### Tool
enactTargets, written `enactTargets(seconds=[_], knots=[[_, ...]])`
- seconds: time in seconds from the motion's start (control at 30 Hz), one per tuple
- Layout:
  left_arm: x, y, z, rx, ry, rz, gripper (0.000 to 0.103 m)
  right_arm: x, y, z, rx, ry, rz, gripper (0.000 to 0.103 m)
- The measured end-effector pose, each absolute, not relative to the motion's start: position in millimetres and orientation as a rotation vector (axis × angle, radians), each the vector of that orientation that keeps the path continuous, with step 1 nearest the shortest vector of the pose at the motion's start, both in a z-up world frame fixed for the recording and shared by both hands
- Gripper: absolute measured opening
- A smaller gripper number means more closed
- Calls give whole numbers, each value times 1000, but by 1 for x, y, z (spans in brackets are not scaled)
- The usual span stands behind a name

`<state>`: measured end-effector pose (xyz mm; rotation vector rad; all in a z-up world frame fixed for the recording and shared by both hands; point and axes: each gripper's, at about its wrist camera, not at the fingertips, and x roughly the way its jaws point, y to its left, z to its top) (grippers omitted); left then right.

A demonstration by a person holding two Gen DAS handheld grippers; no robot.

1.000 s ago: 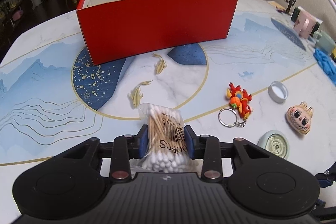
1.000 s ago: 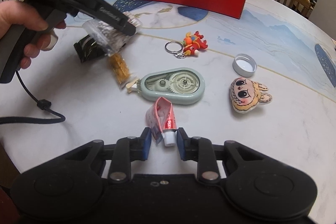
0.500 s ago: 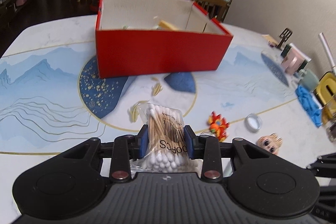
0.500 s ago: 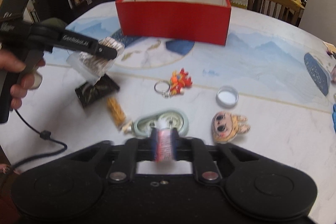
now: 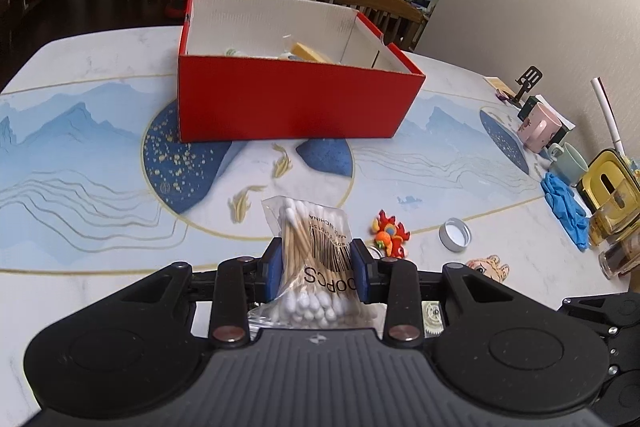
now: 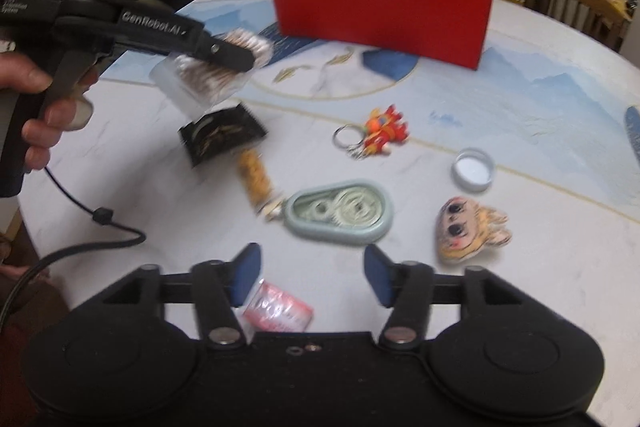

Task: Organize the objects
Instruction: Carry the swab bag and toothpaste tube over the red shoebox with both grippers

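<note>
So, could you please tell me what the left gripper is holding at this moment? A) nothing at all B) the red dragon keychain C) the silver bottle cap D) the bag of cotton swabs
D: in the left wrist view the left gripper has its jaws closed on both sides of the bag of cotton swabs, while the keychain and the bottle cap lie on the table.

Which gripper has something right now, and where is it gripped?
The left gripper clamps the cotton swab bag across its middle, pads on both sides. The right gripper is open and empty; the red tube lies beneath it.
</note>
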<state>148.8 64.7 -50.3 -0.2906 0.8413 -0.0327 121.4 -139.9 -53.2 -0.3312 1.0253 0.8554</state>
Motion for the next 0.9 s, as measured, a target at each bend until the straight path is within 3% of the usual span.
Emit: enactTargets(seconds=[0.5,0.6,0.67,0.9], knots=[[137,62,-58,-310,866,-46,34,105,-124,-87,-379,1135,861,60],[135,63,-59,-317,870,-47,34,103,-121,-89,-397,1129,848,56],[134,63,-60,-318,871,-48,34,103,-120,-88,-406,1118,834,47],[132,64,-62,-321,877,-53,34,103,-122,-85,-410,1101,829,47]])
